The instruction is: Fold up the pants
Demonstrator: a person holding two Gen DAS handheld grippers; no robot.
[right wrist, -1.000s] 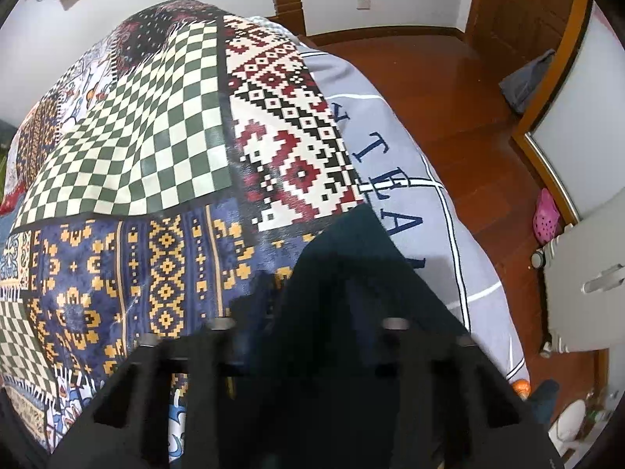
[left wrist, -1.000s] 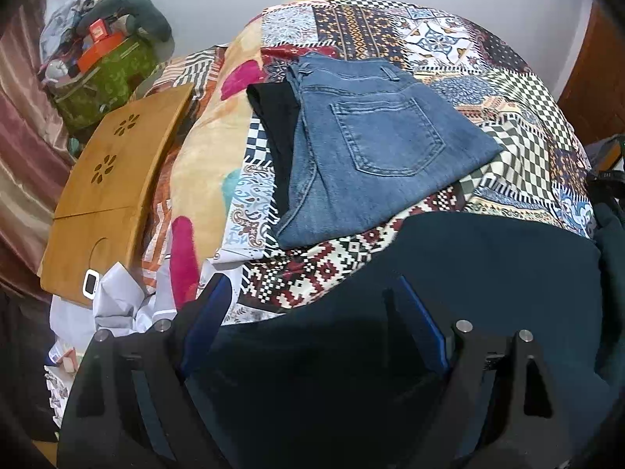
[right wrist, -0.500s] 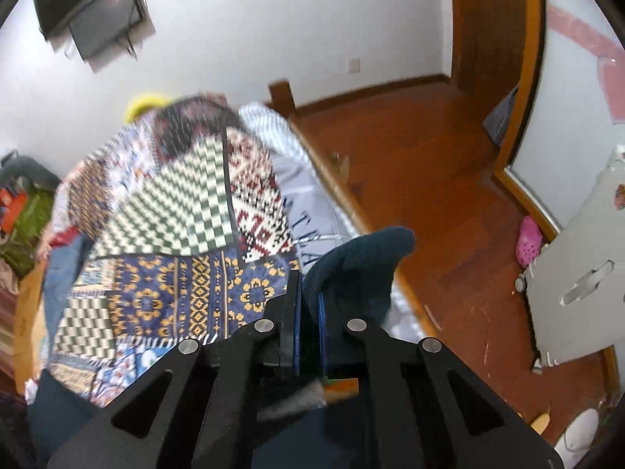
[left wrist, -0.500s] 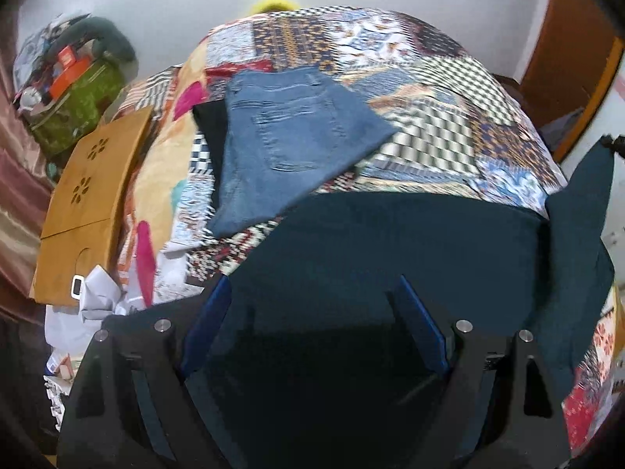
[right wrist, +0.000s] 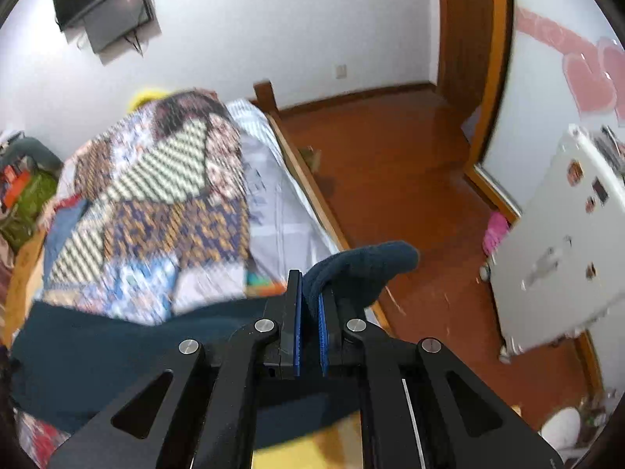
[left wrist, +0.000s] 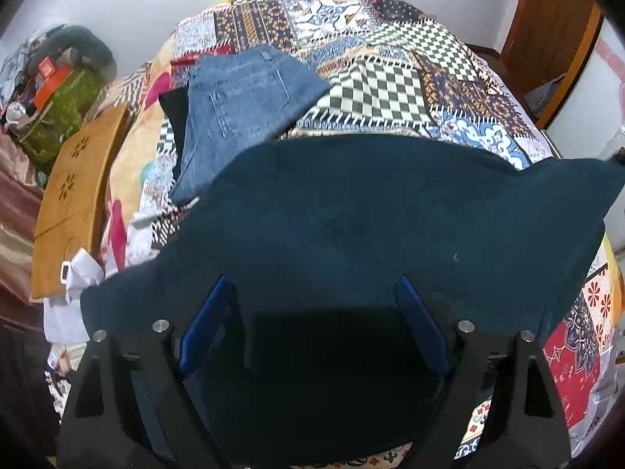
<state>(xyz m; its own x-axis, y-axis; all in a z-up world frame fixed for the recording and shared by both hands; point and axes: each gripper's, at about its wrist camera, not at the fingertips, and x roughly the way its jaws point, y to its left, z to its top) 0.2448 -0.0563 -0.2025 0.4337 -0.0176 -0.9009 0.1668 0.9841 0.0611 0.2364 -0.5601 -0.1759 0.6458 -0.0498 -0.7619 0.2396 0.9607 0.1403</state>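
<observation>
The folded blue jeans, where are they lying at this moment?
In the left wrist view the folded blue jeans lie on the patchwork bedspread, upper left of centre, just beyond the dark teal pants and right of the wooden board.

white walls point(right wrist: 242, 39) | wooden floor point(right wrist: 390, 164) | patchwork-covered bed point(left wrist: 375, 78) | wall-mounted TV point(right wrist: 105, 4)

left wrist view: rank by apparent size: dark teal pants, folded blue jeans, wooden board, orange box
1. Dark teal fabric pants, though nearest the camera, which inflates them.
2. Folded blue denim jeans.
3. Tan wooden board with flower cutouts, close to the jeans.
4. Small orange box.
</observation>
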